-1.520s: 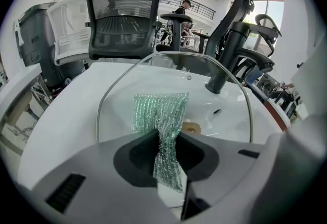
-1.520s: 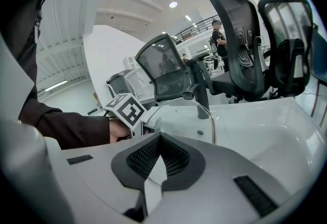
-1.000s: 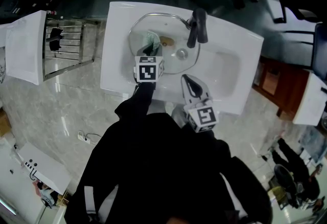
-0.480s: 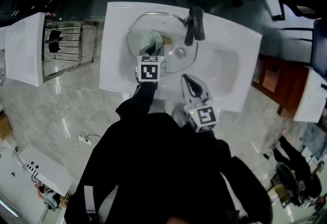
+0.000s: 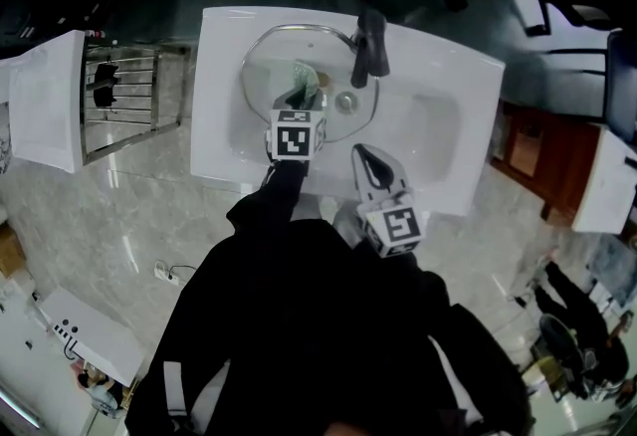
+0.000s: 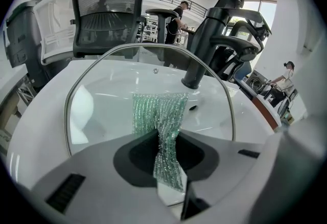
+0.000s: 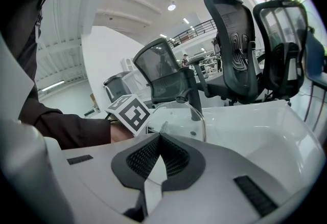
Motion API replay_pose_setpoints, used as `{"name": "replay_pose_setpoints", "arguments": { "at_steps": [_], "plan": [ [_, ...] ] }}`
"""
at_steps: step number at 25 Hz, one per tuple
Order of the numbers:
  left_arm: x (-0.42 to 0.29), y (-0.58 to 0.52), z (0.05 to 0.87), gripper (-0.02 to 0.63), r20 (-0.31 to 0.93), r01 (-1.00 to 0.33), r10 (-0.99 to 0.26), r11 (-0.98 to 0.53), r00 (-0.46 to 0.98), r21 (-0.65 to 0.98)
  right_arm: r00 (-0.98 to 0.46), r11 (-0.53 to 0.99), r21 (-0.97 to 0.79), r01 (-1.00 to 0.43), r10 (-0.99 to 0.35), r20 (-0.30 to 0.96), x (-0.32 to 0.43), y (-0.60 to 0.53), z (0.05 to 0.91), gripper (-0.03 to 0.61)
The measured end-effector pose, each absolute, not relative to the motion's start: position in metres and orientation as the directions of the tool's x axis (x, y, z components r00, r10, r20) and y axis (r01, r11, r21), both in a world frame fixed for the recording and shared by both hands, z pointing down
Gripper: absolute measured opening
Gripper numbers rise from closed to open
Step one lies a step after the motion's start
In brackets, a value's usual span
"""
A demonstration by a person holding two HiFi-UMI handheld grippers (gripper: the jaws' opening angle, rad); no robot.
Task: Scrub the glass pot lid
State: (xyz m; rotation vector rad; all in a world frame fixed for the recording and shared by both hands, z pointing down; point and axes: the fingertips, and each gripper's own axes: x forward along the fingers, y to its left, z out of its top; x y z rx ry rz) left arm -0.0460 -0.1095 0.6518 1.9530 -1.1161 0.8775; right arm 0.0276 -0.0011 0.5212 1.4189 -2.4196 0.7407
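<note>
Jaws of left gripper (image 6: 164, 133) are clamped on a green scrub cloth (image 6: 157, 110) (sparkly ribbed mesh, pinched to a narrow waist btwn the pads, fanning out flat beyond them). Cloth lies against the glass pot lid (image 6: 97, 110), which is round and clear w/ a thin metal rim band. Lid sits in the left part of the white glossy sink (image 5: 448, 115). In the head view the dark faucet (image 5: 366, 48) crosses the lid's right-hand rim.

Right gripper (image 7: 160, 138): ribbed black pads meet at the tips, nothing btwn them. It hovers over the sink's near rim, apart from the lid.

Edges/room: lid's left rim sits near the basin wall, and wider basin floor shows to its right. Wire rack (image 5: 124, 91) stands just beside the sink's left edge.
</note>
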Motion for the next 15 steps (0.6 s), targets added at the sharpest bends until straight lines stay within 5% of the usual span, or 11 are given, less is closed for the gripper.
{"name": "replay_pose_setpoints", "arguments": {
  "at_steps": [15],
  "plan": [
    [-0.028,-0.103,0.650,0.077,0.819,-0.889,-0.407,-0.386,0.404,0.246,-0.486,0.386,-0.301,-0.872,-0.755,0.440,0.039,0.004,0.520,0.003]
  ]
}}
